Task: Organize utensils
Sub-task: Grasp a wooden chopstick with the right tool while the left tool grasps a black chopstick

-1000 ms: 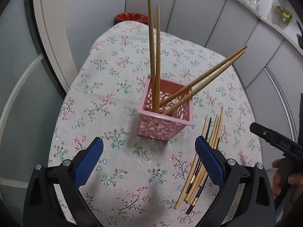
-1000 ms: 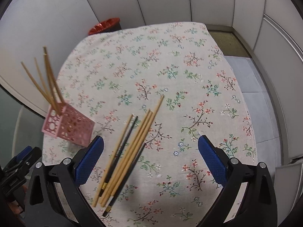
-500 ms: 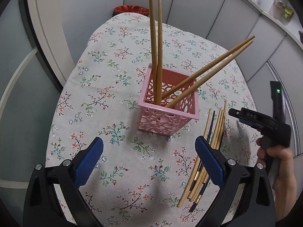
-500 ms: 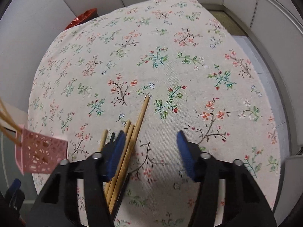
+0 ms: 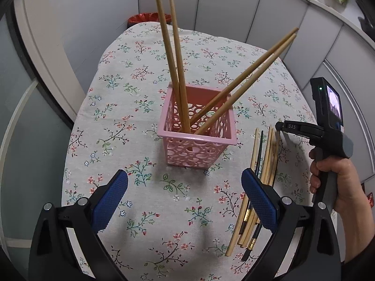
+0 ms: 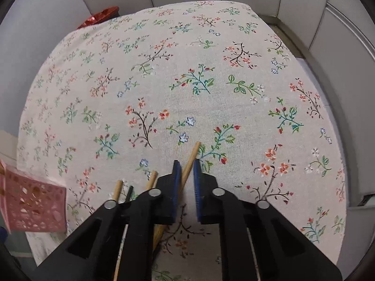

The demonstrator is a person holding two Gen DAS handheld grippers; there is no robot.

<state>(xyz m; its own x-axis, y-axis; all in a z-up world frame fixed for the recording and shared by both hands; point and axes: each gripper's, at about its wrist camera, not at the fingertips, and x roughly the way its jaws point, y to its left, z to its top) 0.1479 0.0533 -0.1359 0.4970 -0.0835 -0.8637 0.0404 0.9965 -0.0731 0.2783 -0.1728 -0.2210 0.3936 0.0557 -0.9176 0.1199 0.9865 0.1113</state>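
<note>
A pink perforated basket [image 5: 199,149] stands mid-table and holds two pairs of wooden chopsticks [image 5: 180,77] that lean out of it. Right of it lies a bundle of loose chopsticks [image 5: 264,171], wooden ones plus a black one [image 5: 259,154]. My left gripper [image 5: 185,196] hangs open just short of the basket, holding nothing. My right gripper [image 6: 187,164], held by a hand [image 5: 337,182], is down on the far end of the bundle. Its jaws are narrowed onto one wooden chopstick [image 6: 194,152], whose tip sticks out past the pads. The basket [image 6: 35,206] sits at that view's left edge.
The table carries a floral cloth [image 6: 187,82] and has rounded edges. A red bin [image 5: 145,18] stands on the floor beyond the far end. Grey partition walls [image 5: 222,4] close in behind and to the right.
My right gripper dropped to the far end of the loose bundle and its jaws went from wide apart to pinched on one wooden chopstick. My left gripper edged slightly nearer the basket.
</note>
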